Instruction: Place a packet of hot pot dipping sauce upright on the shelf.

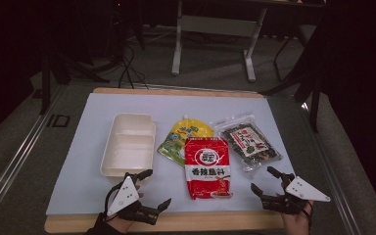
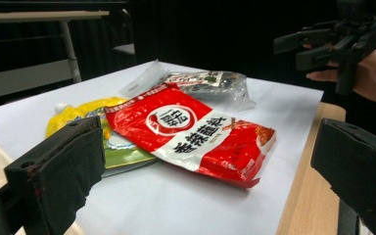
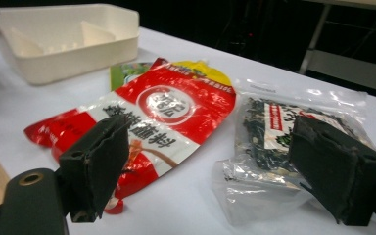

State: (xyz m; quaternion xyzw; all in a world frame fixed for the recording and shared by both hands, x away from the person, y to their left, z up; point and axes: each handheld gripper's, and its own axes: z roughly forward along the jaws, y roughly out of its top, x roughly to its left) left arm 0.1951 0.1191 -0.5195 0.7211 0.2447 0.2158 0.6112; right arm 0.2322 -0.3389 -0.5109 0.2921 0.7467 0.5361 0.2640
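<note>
Nothing has been picked up yet — the white divided tray [image 1: 128, 145] lies empty at ten o'clock on the sheet. The red sachet [image 1: 207, 167] lies at the centre, overlapping the yellow pouch [image 1: 186, 135]; the clear seaweed bag [image 1: 246, 142] is seen at two o'clock. The left gripper [image 1: 148, 188] and right gripper [image 1: 267, 180] are held wide open, empty — all three packs are left to handle.

Left gripper [image 1: 152, 188] hovers over the tabletop's [image 1: 176, 221] near edge toward its left corner, jaws spread wide, nothing between them. Right gripper [image 1: 266, 180] sits toward the near right corner, likewise agape and empty. A hand backs each one.
</note>
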